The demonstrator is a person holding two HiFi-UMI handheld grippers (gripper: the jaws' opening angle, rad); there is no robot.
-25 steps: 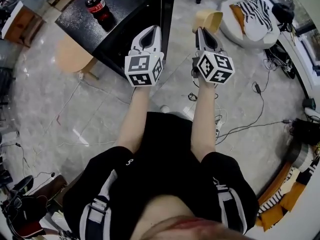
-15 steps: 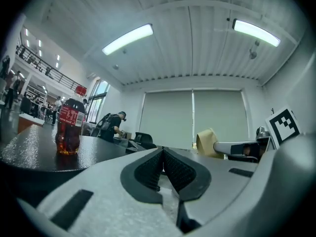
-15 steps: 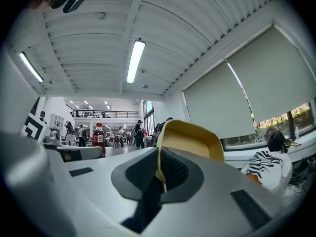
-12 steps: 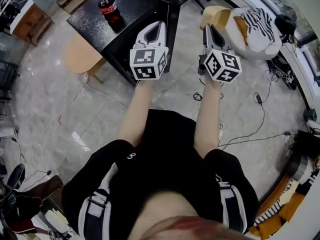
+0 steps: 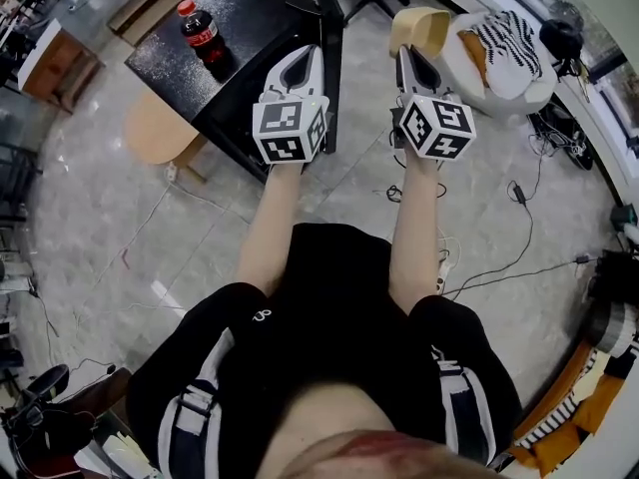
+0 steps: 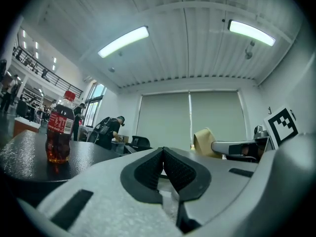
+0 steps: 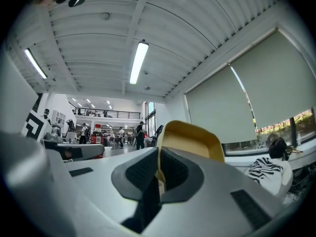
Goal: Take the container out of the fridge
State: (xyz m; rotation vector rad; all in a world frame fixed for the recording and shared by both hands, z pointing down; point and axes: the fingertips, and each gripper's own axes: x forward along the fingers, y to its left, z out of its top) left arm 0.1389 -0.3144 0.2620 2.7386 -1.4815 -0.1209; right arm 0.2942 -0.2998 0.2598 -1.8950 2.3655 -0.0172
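A tan, open-topped container (image 5: pixel 419 28) (image 7: pixel 193 138) hangs in the air over the floor, its rim pinched by my right gripper (image 5: pixel 403 54) (image 7: pixel 159 154), which is shut on it. My left gripper (image 5: pixel 307 56) (image 6: pixel 163 150) is level with it on the left, over the corner of a black table (image 5: pixel 255 53). Its jaws are shut with nothing between them. No fridge shows in any view. In the left gripper view the right gripper (image 6: pixel 239 147) and the container (image 6: pixel 205 141) appear to the right.
A cola bottle (image 5: pixel 203 32) (image 6: pixel 60 132) stands on the black table. A wooden stool (image 5: pixel 155 133) sits beside the table. A white round seat with a striped cloth (image 5: pixel 504 43) is at the far right. Cables (image 5: pixel 519 203) lie on the marble floor. People stand far off.
Both grippers have drifted slightly forward and up in the head view, the container still in the right one. The jaws have not changed.
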